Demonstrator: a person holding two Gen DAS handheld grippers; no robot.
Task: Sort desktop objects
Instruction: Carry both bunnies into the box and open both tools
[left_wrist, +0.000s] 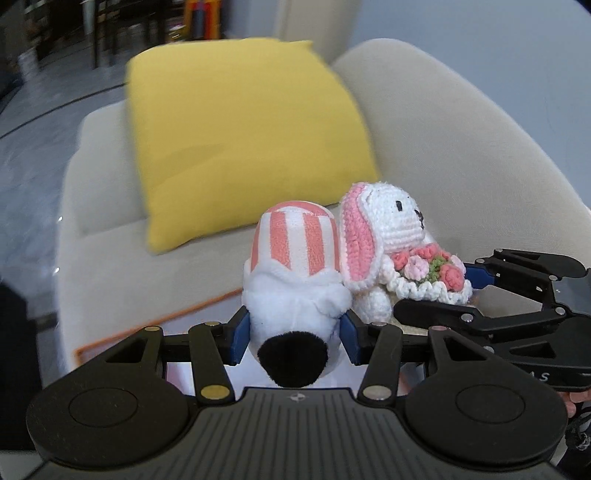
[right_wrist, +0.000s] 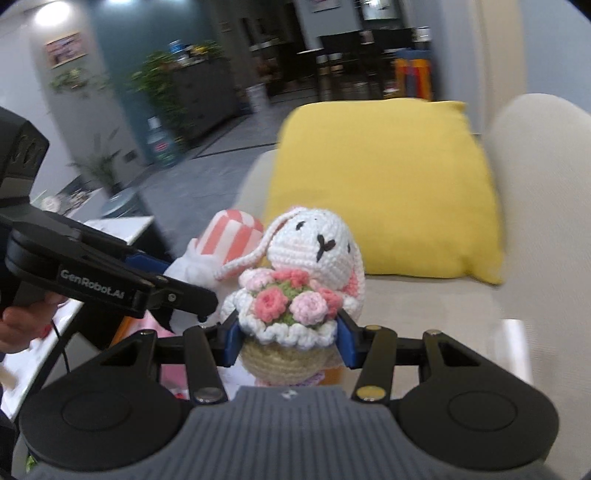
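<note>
Side by side, both tools are held aloft in front of a beige sofa (left_wrist: 461, 155) bearing a yellow cushion (left_wrist: 243, 140). Left gripper (left_wrist: 295, 334): blue-padded fingers (left_wrist: 242, 338) closed on the white base of a pink-striped plush toy (left_wrist: 295, 266). Right gripper (right_wrist: 288, 338): fingers (right_wrist: 231, 341) clamped around the woven base of a crocheted bunny (right_wrist: 314, 251) with a flower bouquet, which touches the plush toy.

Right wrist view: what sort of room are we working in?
Probably an office lounge or lobby: a beige sofa with a yellow cushion, potted plants, and dark tables and chairs behind.
</note>
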